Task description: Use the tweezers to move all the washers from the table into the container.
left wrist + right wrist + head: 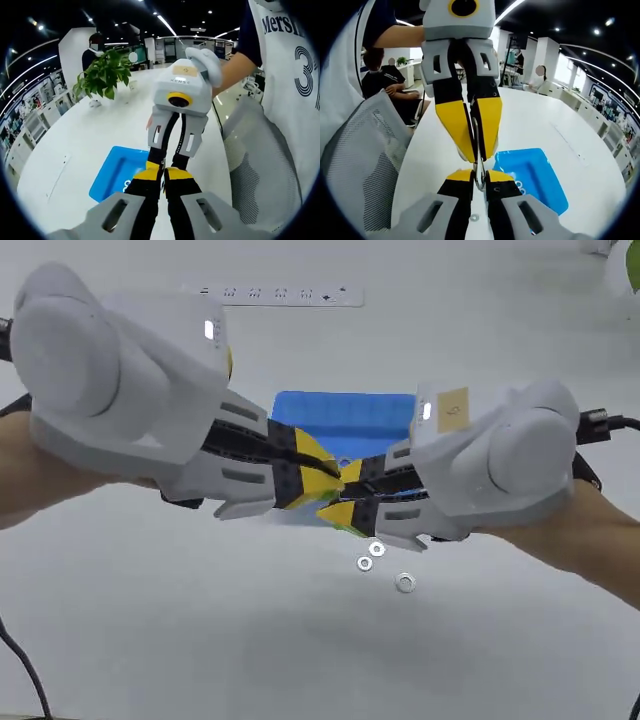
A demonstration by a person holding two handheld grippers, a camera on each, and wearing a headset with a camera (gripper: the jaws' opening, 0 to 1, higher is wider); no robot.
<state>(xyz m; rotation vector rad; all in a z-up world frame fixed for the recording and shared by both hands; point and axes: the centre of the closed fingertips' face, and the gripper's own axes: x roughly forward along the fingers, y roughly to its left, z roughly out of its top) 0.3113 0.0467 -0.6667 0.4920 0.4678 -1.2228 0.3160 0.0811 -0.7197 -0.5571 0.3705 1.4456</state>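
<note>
Over the near edge of the blue container (345,420) my two grippers meet tip to tip. The left gripper (336,480) comes from the left, the right gripper (340,505) from the right. In the right gripper view the thin metal tweezers (478,150) run between the left gripper's yellow jaws (476,156) and into my right gripper's own jaws (479,177); both look shut on them. Three washers (365,563) (376,549) (404,582) lie on the white table just below the jaws. Several washers (520,187) rest inside the container (532,177).
A white power strip (275,293) lies at the table's far edge. A potted plant (102,75) stands on the table further off. A mesh chair (255,170) sits beside the table. A cable (20,660) runs at the near left.
</note>
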